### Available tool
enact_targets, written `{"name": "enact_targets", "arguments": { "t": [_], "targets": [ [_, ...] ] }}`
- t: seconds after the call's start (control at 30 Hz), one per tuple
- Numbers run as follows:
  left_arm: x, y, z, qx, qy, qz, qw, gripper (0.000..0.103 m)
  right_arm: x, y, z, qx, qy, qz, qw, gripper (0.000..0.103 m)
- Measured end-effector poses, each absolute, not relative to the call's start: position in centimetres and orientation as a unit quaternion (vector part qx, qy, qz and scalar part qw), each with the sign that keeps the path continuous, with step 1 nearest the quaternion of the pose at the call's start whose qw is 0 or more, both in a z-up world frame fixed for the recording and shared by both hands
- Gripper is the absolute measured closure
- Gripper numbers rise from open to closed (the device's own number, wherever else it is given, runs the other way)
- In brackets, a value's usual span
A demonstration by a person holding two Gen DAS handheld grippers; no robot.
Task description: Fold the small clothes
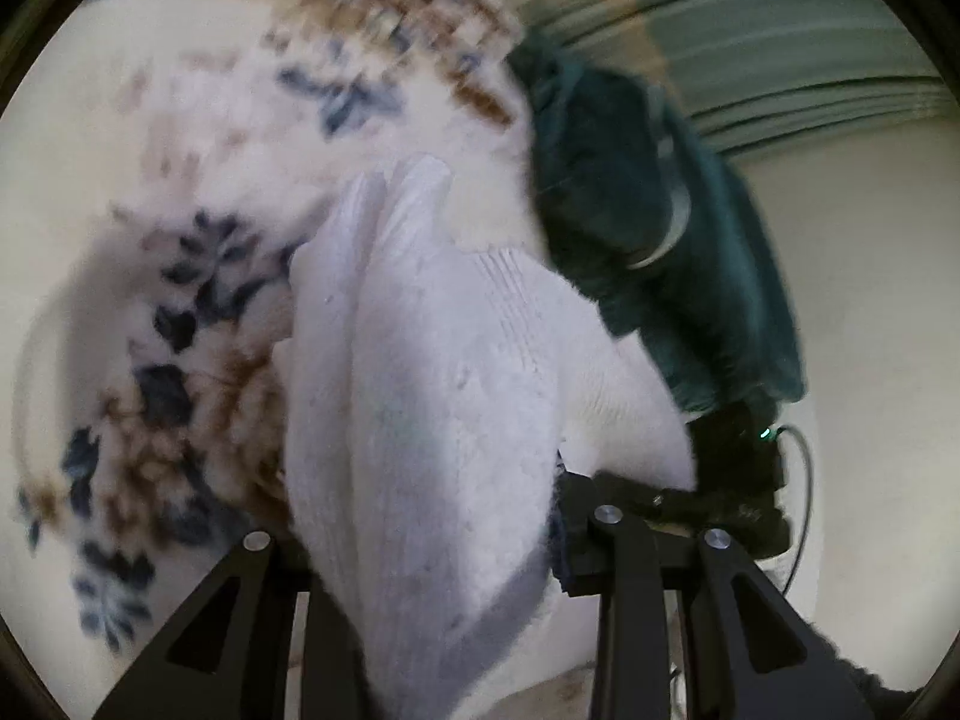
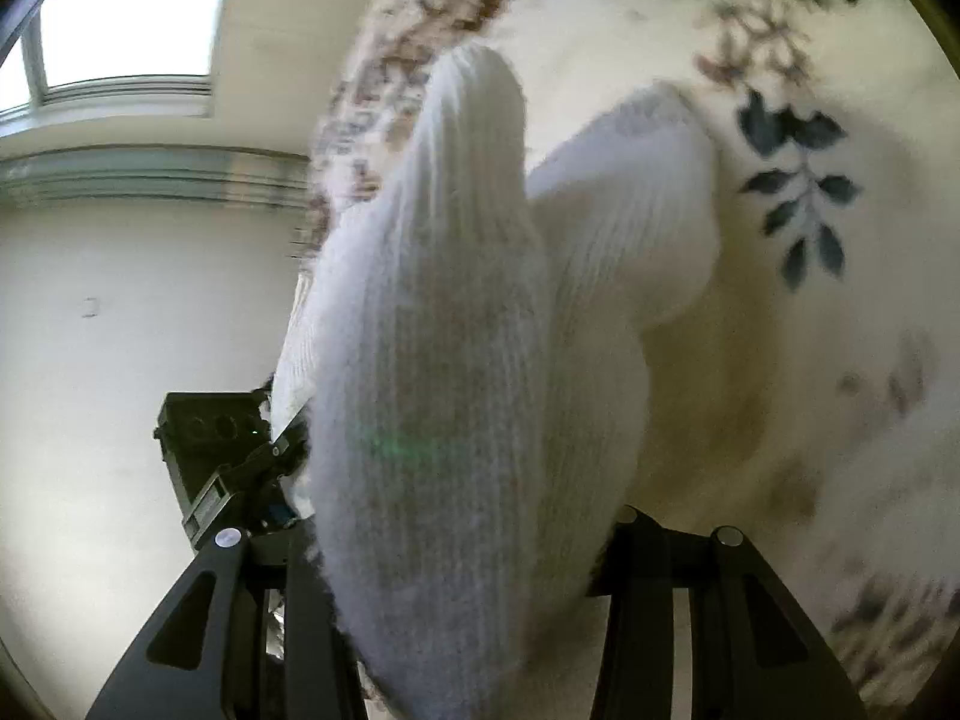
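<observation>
A white ribbed sock fills the space between the fingers of my left gripper, which is shut on it. The fabric bulges up in two lobes and hides the fingertips. It runs off to the right toward my right gripper, a black body with a green light. In the right wrist view the same white sock stands between the fingers of my right gripper; its jaws are closing and press on the knit. My left gripper holds the sock's far edge at the left.
A fluffy white blanket with blue and brown leaf prints lies under the sock. A person's dark green sleeve reaches down to the right gripper. A pale wall and a bright window are behind.
</observation>
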State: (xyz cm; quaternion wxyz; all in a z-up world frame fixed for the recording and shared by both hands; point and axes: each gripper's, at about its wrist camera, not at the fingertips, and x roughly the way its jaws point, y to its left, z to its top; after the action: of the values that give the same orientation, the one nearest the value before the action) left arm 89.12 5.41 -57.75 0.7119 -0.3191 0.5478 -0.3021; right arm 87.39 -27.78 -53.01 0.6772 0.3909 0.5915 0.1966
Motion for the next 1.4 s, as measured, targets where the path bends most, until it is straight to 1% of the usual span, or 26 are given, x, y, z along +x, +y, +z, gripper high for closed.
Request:
{"name": "enact_targets", "arguments": {
  "t": [0.07, 0.1, 0.13, 0.17, 0.2, 0.23, 0.27, 0.3, 0.33, 0.37, 0.4, 0.43, 0.47, 0.5, 0.53, 0.57, 0.6, 0.67, 0.7, 0.87, 1.07, 1.23, 1.4],
  "targets": [
    [89.2, 5.2, -59.1, -0.314, 0.558, -0.297, 0.709, 0.073, 88.3, -28.1, -54.8, 0.382, 0.609, 0.188, 0.669, 0.058],
    [89.1, 5.3, -59.5, -0.314, 0.561, -0.294, 0.707, 0.070, 88.5, -28.2, -55.2, 0.375, 0.615, 0.186, 0.669, 0.056],
    [89.0, 5.4, -59.5, -0.312, 0.567, -0.287, 0.706, 0.069, 88.6, -28.2, -55.7, 0.366, 0.622, 0.185, 0.667, 0.054],
    [89.0, 5.4, -59.5, -0.308, 0.575, -0.281, 0.704, 0.067, 88.4, -28.1, -55.8, 0.349, 0.631, 0.182, 0.668, 0.048],
    [89.0, 5.6, -59.4, -0.303, 0.583, -0.267, 0.705, 0.057, 88.4, -27.9, -55.6, 0.324, 0.641, 0.177, 0.673, 0.040],
    [88.8, 5.6, -59.2, -0.287, 0.590, -0.248, 0.713, 0.052, 88.3, -27.6, -55.1, 0.299, 0.649, 0.167, 0.680, 0.039],
    [88.4, 5.7, -58.6, -0.268, 0.590, -0.230, 0.726, 0.044, 88.4, -27.4, -54.6, 0.280, 0.654, 0.156, 0.685, 0.034],
    [87.6, 5.7, -57.6, -0.241, 0.581, -0.208, 0.749, 0.040, 88.2, -26.8, -53.4, 0.247, 0.657, 0.140, 0.699, 0.027],
    [87.2, 5.8, -57.0, -0.229, 0.574, -0.194, 0.762, 0.040, 88.0, -26.1, -52.3, 0.214, 0.655, 0.121, 0.715, 0.025],
    [86.6, 6.0, -56.6, -0.222, 0.565, -0.184, 0.773, 0.040, 87.1, -25.6, -51.4, 0.173, 0.654, 0.094, 0.730, 0.018],
    [85.5, 6.0, -55.6, -0.200, 0.550, -0.161, 0.794, 0.036, 86.3, -25.3, -50.6, 0.147, 0.649, 0.075, 0.742, 0.014],
    [84.9, 5.8, -55.0, -0.181, 0.539, -0.145, 0.810, 0.032, 85.7, -25.0, -49.7, 0.119, 0.643, 0.056, 0.754, 0.014],
    [84.1, 5.5, -54.4, -0.157, 0.530, -0.131, 0.823, 0.021, 84.7, -24.5, -49.1, 0.090, 0.639, 0.032, 0.763, 0.013],
    [83.5, 5.1, -54.0, -0.132, 0.527, -0.120, 0.831, 0.006, 84.0, -24.4, -48.7, 0.074, 0.636, 0.014, 0.768, 0.009],
    [82.8, 4.3, -53.7, -0.100, 0.527, -0.104, 0.838, 0.000, 82.9, -23.8, -48.2, 0.054, 0.632, -0.010, 0.773, 0.005],
    [82.0, 3.8, -53.3, -0.072, 0.528, -0.086, 0.842, 0.000, 82.8, -24.4, -47.7, 0.039, 0.630, -0.029, 0.775, 0.000],
    [80.9, 3.1, -52.8, -0.043, 0.529, -0.066, 0.845, 0.000, 81.4, -24.3, -47.1, 0.023, 0.626, -0.049, 0.778, 0.000],
    [79.3, 2.7, -52.1, -0.025, 0.530, -0.052, 0.846, 0.000, 79.6, -24.6, -46.0, -0.001, 0.617, -0.084, 0.782, 0.000],
    [78.3, 2.6, -51.5, -0.023, 0.530, -0.050, 0.846, 0.000, 77.1, -26.2, -44.8, -0.005, 0.614, -0.095, 0.783, 0.000],
    [75.1, 1.8, -47.1, -0.019, 0.521, -0.032, 0.853, 0.000, 71.0, -27.1, -37.5, -0.010, 0.581, -0.146, 0.800, 0.000],
    [69.2, 1.3, -39.5, -0.008, 0.499, -0.019, 0.866, 0.000, 65.4, -26.1, -28.9, -0.002, 0.552, -0.160, 0.818, 0.000],
    [63.4, 0.6, -32.0, 0.003, 0.464, -0.011, 0.886, 0.000, 59.6, -25.6, -20.0, 0.002, 0.514, -0.167, 0.841, 0.000],
    [56.8, -0.2, -23.4, -0.002, 0.428, -0.014, 0.904, 0.000, 52.8, -24.6, -10.8, -0.009, 0.471, -0.166, 0.866, 0.000]
  ]
}}
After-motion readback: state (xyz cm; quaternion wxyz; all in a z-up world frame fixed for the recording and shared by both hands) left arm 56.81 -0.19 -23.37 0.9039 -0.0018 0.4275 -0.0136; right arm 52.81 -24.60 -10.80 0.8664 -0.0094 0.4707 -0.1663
